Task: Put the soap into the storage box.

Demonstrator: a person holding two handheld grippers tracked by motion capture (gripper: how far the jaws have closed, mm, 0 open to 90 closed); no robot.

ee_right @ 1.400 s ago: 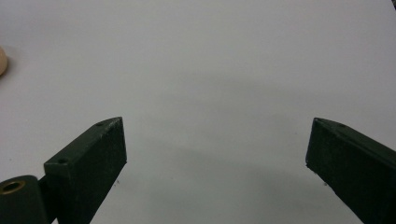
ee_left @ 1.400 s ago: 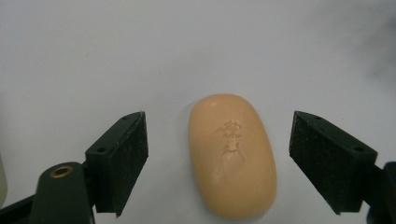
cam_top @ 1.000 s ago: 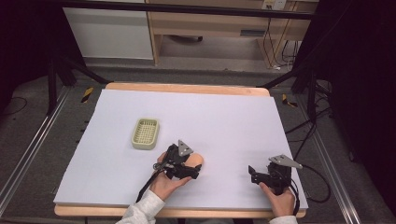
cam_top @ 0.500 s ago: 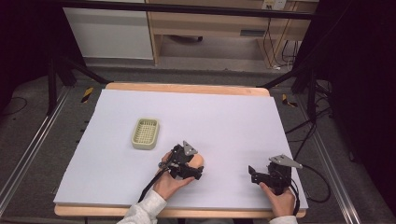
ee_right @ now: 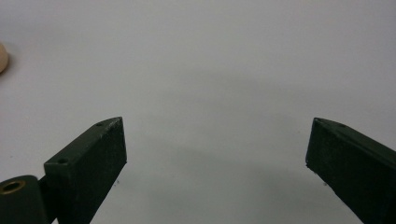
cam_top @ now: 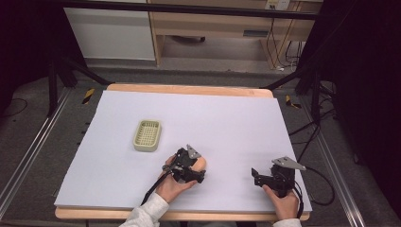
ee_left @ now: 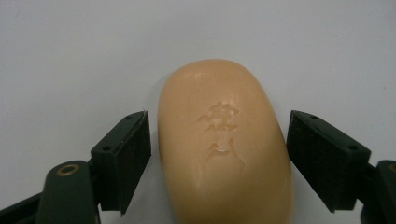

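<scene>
A person's left gripper straddles a bar of soap lying on the white table cover, low and a little left of centre in the high view. In the left gripper view the tan bar, stamped with raised characters, fills the middle and bottom of the frame; the jaws have just been closing around it, yet a thin gap shows on each side, so the pads are not yet pressing and the bar is not grasped. In the high view the same gripper sits over the soap, whose end peeks out at its right. The right gripper rests at the lower right of the high view, released, its jaws wide apart over bare cover. A small pale soap dish with a slotted floor stands up and to the left of the soap, near but apart from it.
</scene>
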